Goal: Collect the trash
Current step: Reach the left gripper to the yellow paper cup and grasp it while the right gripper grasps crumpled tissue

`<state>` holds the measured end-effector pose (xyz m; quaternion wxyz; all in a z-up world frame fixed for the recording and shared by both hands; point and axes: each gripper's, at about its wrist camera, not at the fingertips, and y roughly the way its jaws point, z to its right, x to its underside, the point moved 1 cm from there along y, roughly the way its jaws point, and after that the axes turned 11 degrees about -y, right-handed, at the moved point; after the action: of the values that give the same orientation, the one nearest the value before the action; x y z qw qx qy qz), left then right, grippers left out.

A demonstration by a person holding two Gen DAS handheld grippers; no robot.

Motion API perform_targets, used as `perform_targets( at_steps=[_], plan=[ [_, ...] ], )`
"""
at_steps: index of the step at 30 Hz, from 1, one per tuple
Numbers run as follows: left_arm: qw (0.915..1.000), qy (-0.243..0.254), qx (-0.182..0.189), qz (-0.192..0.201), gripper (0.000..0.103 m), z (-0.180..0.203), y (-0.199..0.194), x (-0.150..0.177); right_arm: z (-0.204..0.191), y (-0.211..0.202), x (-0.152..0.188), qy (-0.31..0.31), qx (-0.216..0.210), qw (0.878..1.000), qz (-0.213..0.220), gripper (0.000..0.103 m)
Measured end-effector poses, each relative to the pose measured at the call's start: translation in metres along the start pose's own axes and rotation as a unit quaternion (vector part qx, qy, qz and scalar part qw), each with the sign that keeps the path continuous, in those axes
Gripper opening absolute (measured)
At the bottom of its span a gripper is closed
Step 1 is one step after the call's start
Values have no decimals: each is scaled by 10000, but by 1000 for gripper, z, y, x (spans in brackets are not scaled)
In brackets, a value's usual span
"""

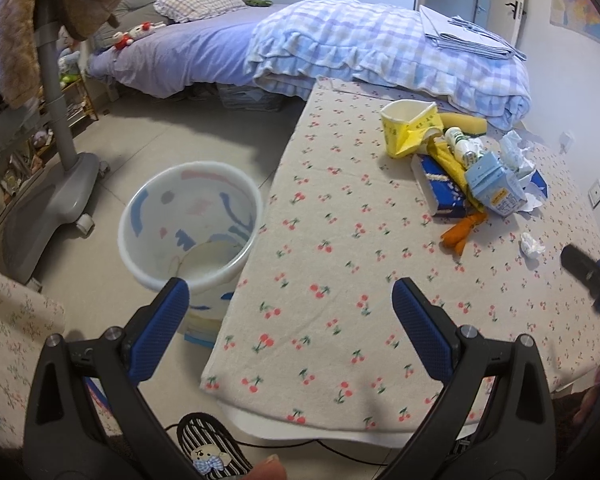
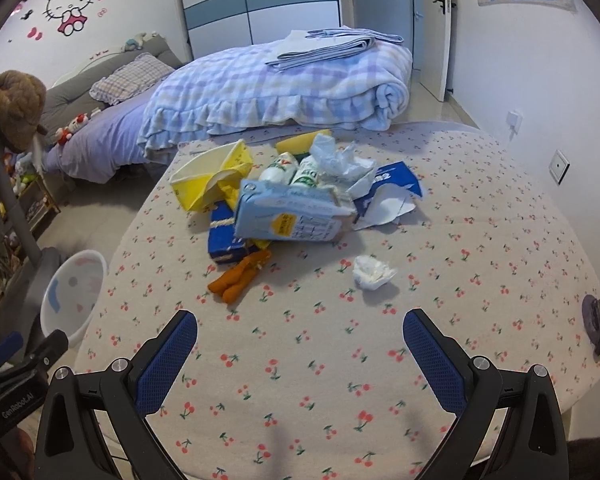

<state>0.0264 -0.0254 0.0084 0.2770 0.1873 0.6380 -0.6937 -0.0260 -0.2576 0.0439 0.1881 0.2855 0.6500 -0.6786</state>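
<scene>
We are just starting: both tongs, left tongs (image 1: 290,300) and right tongs (image 2: 300,332), gaping wide w/ nothing held; trash pile (image 2: 296,200) & tissue wad (image 2: 372,273) sitting on counter (image 2: 480,240); bin (image 1: 188,220) looking near-empty.

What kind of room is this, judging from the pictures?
Most likely a child's bedroom in a home. A bed with a checked blanket stands behind the cloth-covered table, a Hello Kitty sticker decorates the wall, and soft toys lie on the bed.

Your right claw (image 1: 592,280) shows blurred, cut by the frame edge. Two bottles (image 2: 296,172) sit half hidden behind the carton (image 2: 292,216); carton print is too small to read.
</scene>
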Motion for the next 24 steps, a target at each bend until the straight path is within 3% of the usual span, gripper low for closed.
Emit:
perform_targets(
  at_steps=[6,11,17,24],
  plan=[
    [9997,156,32,-179,101,18,11,-27,36,4,-40,-142,132,9998,-103,103],
    [9988,186,283,-343,101,37,19,-46,70,28,-63,-154,143,9990,-393,103],
    [9966,351,571,-475,101,62,39,-68,112,71,-78,350,-52,9964,-776,103],
    [9925,38,934,-789,101,78,87,-89,142,120,-87,1025,-293,9886,-1060,103]
  ],
)
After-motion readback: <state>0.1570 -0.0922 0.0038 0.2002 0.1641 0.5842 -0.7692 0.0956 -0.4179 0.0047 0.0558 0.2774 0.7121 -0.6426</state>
